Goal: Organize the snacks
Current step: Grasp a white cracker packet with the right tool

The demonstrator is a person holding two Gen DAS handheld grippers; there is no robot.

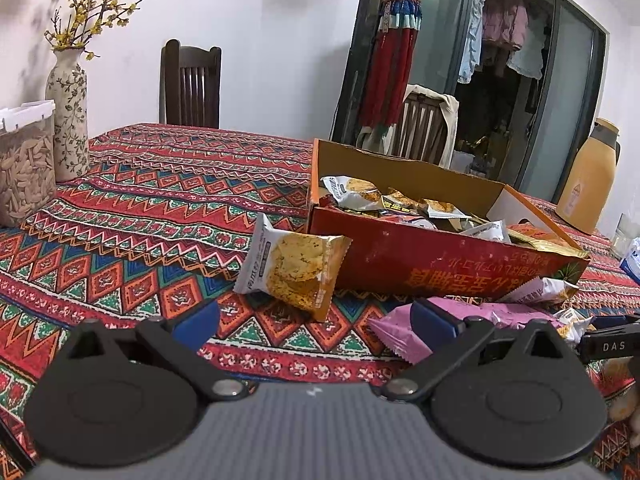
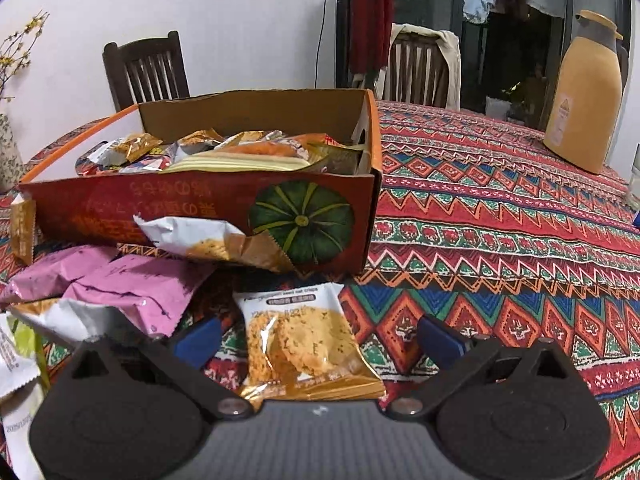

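- My left gripper (image 1: 316, 320) has its two blue-tipped fingers spread wide, and nothing is between them; it hangs above the patterned tablecloth (image 1: 160, 200).
- In front of it a cracker packet (image 1: 294, 266) leans against the red wall of the cardboard box (image 1: 440, 256). The packet is white on one side and golden on the other, with a picture of round grainy crackers.
- My right gripper (image 2: 320, 340) is also spread apart. Between its fingers lies a second cracker packet (image 2: 304, 344), flat on the cloth, with the same white and gold look and a clear window that shows the crackers. I cannot tell if the fingers touch it.
- The box is open on top and holds many small shiny packets (image 2: 240, 152); its front shows a green pumpkin picture (image 2: 302, 222).
- Near the box front lie pink wrappers (image 2: 132, 284) and a crumpled white and gold packet (image 2: 216, 246), which touches the box wall.
- Farther on the table stand a flowered vase (image 1: 68, 116) and a tan thermos jug (image 2: 586, 100).
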